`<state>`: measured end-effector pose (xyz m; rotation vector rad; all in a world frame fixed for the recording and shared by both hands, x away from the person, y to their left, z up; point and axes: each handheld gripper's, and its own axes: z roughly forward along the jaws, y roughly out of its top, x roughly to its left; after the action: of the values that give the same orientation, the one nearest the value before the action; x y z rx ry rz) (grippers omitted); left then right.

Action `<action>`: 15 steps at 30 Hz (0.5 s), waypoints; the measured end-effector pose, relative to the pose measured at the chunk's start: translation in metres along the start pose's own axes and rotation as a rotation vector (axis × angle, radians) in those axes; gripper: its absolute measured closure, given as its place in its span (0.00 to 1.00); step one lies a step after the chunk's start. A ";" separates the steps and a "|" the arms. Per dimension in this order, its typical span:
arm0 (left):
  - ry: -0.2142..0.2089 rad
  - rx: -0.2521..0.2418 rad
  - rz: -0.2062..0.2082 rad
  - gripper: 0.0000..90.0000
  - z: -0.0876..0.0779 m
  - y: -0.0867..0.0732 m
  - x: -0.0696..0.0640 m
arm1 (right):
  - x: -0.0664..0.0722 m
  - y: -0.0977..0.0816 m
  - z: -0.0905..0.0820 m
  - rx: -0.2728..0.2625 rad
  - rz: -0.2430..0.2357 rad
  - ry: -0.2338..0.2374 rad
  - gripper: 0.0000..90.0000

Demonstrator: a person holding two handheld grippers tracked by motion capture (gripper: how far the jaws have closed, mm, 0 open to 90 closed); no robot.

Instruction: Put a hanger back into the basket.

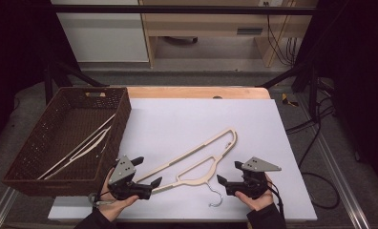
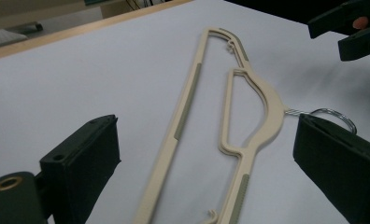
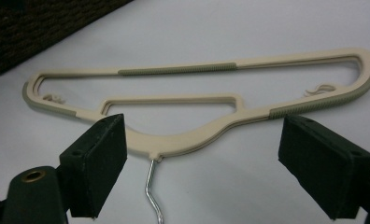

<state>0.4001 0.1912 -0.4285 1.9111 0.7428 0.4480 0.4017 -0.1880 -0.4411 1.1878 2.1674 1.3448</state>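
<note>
1. A cream plastic hanger [image 1: 196,160] with a metal hook [image 1: 216,197] lies flat on the white board [image 1: 187,119] that covers the table, to the right of the brown wicker basket [image 1: 122,121].
2. The hanger runs diagonally: one end points up and away from the basket, the other end lies near the basket's near right corner, and the hook points toward the person's edge of the board.
3. The left gripper [image 1: 146,171] sits just right of the basket's near corner, held in the person's left hand [image 1: 113,202]. Its jaws stand wide apart, with the hanger's lower end between them; in the left gripper view the pads press on nothing.
4. The right gripper [image 1: 227,172] is well right of the basket, on the far side of the hook, held in the right hand [image 1: 256,198]. Its jaws also stand wide; in the right gripper view the hanger's [image 3: 197,135] curved neck and the hook's stem [image 3: 151,186] lie in the gap, untouched by either pad.
5. Inside the basket lie more pale hangers [image 1: 82,145], leaning along its floor toward the right wall.
</note>
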 end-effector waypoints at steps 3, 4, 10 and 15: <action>-0.006 0.033 0.014 0.08 0.006 -0.004 -0.002 | 0.004 -0.003 0.004 0.021 0.000 0.007 0.19; -0.008 0.036 0.011 0.08 0.007 -0.005 -0.001 | 0.005 -0.004 0.005 0.030 -0.005 0.013 0.20; -0.011 0.050 0.000 0.08 0.009 -0.010 0.002 | 0.013 -0.009 0.014 0.082 -0.014 0.026 0.24; -0.015 0.056 0.001 0.08 0.011 -0.011 0.002 | 0.019 -0.014 0.021 0.133 -0.015 0.025 0.31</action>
<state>0.4047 0.1888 -0.4436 1.9654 0.7517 0.4164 0.3965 -0.1636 -0.4610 1.2056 2.3102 1.2324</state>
